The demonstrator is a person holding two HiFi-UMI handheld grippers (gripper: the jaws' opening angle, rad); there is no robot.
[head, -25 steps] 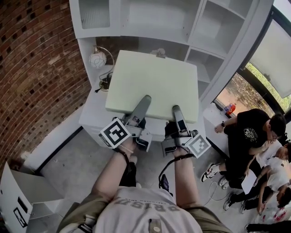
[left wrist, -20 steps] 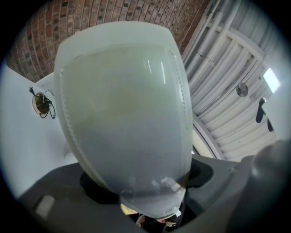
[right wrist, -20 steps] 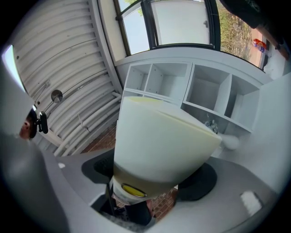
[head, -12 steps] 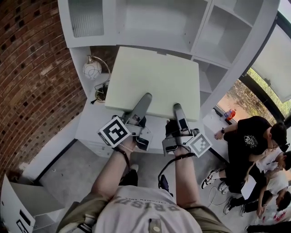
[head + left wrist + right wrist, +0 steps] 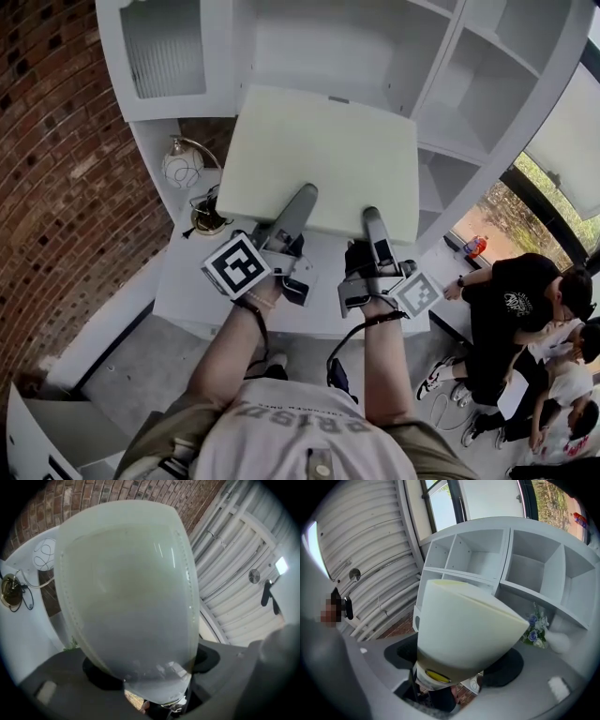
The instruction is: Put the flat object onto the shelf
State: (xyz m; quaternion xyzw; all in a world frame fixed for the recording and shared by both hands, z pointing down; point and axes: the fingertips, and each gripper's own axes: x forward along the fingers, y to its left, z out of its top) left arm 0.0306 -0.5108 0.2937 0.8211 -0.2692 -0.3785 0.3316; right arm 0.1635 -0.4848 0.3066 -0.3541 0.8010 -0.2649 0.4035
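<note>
The flat object (image 5: pixel 319 159) is a pale cream square pad, held level above the white desk (image 5: pixel 187 281). My left gripper (image 5: pixel 302 199) is shut on its near edge left of middle, one finger lying on top of it. My right gripper (image 5: pixel 371 219) is shut on the same edge a little to the right. The pad's far edge reaches in front of the white shelf unit (image 5: pixel 319 42), below its wide open compartment. In the left gripper view the flat object (image 5: pixel 126 588) fills most of the picture. In the right gripper view the flat object (image 5: pixel 464 625) juts toward the shelf unit's (image 5: pixel 525 569) cubbies.
A globe lamp (image 5: pixel 181 167) stands on the desk at the left, beside the brick wall (image 5: pixel 56 169). A glass-fronted cabinet door (image 5: pixel 164 56) is at the upper left. Seated people (image 5: pixel 520 300) are on the floor at the right. Small flowers (image 5: pixel 536 623) sit in a lower cubby.
Both grippers and the pad have come closer to the shelf unit and higher; the pad's far edge now reaches the lower shelf board. Both grips are unchanged.
</note>
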